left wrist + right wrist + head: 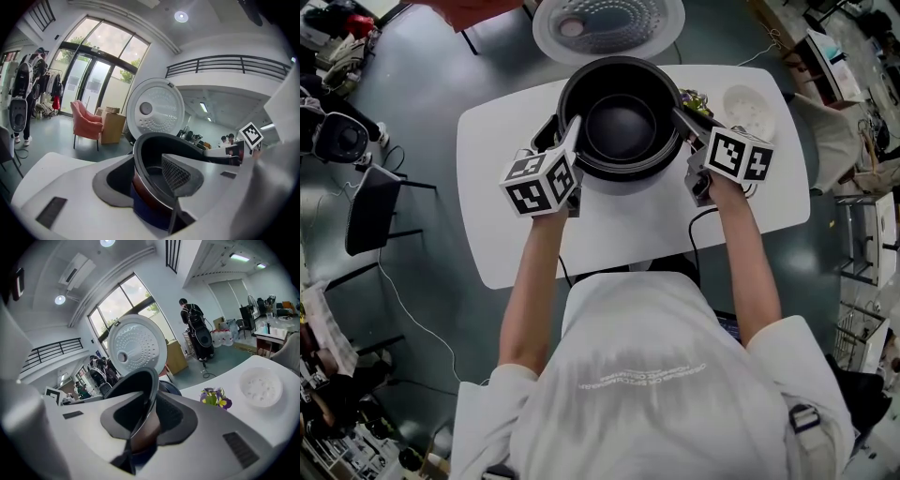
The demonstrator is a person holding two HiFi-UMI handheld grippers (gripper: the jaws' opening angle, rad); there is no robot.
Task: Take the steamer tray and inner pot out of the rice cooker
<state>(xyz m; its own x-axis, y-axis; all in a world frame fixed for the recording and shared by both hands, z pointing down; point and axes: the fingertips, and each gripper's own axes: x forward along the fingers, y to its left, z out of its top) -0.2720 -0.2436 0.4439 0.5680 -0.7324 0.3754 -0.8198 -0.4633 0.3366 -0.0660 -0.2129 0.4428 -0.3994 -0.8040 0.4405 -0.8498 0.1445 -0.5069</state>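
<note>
The black inner pot [619, 127], empty, dark-coated inside and coppery on its outer wall, appears partly raised in the mouth of the rice cooker [623, 174] at the far side of the white table [516, 244]. The left gripper [573, 139] and the right gripper [684, 120] clamp the thin rim on opposite sides, each with one jaw inside the bowl and one outside, pads pressed to the metal. The pot looks rigid and moderately heavy, and its smooth wall is likely slippery. The flared lip is therefore the sensible purchase, and an even, level lift from both sides seems needed to stop it tipping or sliding off the pads. The cooker's lid [609, 26] stands open behind. The white perforated steamer tray [748, 108] already lies on the table to the right, beside a small sprig of flowers [696, 99].
</note>
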